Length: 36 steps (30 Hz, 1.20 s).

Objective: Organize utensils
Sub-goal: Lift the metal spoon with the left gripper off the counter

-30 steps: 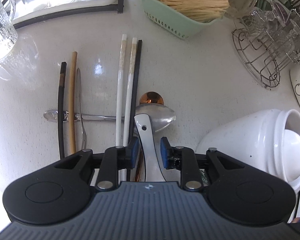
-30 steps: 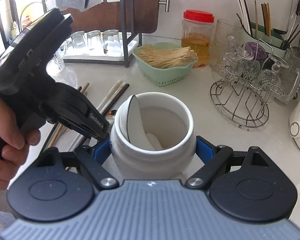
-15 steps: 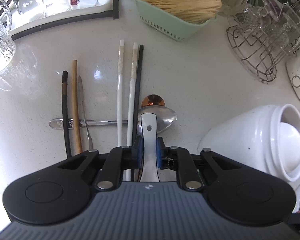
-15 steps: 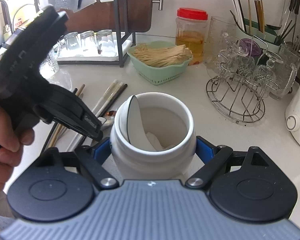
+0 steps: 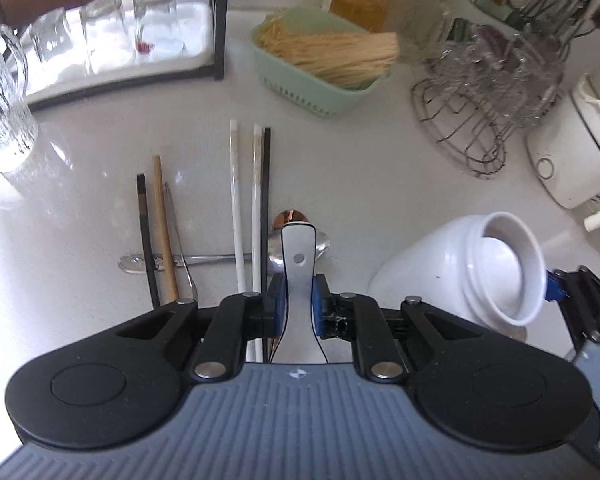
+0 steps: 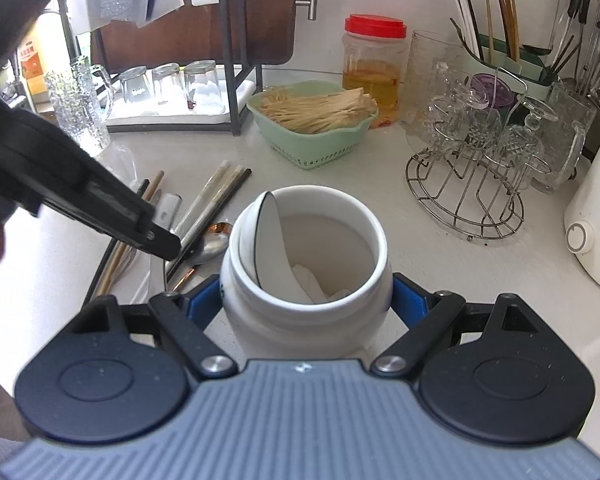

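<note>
My left gripper (image 5: 297,300) is shut on the handle of a white ceramic spoon (image 5: 298,248), raised a little over the utensils on the counter. Under it lie a metal spoon (image 5: 204,258), a copper spoon (image 5: 290,216), and several chopsticks (image 5: 236,200) in white, black and wood. My right gripper (image 6: 308,300) is shut on a white ceramic jar (image 6: 300,328), tilted toward the camera. A second white spoon (image 6: 272,240) leans inside the jar. In the right wrist view the left gripper (image 6: 156,236) hangs just left of the jar, held by a hand.
A green basket (image 6: 312,148) of dry noodles sits behind the utensils. To the right stands a wire glass rack (image 6: 468,184), a white appliance (image 6: 592,232) and a utensil drainer (image 6: 500,52). Upturned glasses (image 6: 168,84) stand on a tray at the back left.
My left jaws closed on the white spoon's handle and the gripper rose with it. The right gripper and the jar stayed where they were.
</note>
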Each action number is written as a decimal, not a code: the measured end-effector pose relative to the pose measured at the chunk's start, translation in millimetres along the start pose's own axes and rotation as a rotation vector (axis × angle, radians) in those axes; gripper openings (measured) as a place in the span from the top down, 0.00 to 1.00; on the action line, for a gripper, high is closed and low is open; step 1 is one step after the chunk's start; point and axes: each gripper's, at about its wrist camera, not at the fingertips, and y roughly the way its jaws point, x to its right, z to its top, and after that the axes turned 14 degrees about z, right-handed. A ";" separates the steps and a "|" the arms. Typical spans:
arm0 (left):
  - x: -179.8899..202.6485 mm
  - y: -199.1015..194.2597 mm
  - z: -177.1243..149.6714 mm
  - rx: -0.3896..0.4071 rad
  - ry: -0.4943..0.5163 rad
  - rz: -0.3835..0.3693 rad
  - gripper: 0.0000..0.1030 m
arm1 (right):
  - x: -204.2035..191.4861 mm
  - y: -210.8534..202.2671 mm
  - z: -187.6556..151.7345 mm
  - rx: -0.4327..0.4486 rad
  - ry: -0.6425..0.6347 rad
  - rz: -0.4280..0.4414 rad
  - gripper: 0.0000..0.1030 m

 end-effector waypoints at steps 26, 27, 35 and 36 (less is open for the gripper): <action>-15.6 -45.9 -1.4 0.110 -0.009 -0.053 0.84 | -1.4 1.2 1.1 -0.005 -0.003 -0.007 0.12; -15.7 -49.7 -0.3 0.115 -0.007 -0.056 0.84 | -1.4 1.3 0.9 -0.005 -0.002 -0.007 0.12; -10.9 -93.3 15.3 0.178 0.025 -0.089 0.85 | -1.5 1.7 0.7 -0.008 -0.003 -0.006 0.12; -9.2 -99.5 18.4 0.189 0.030 -0.094 0.85 | -1.3 1.5 0.8 -0.009 -0.005 -0.005 0.12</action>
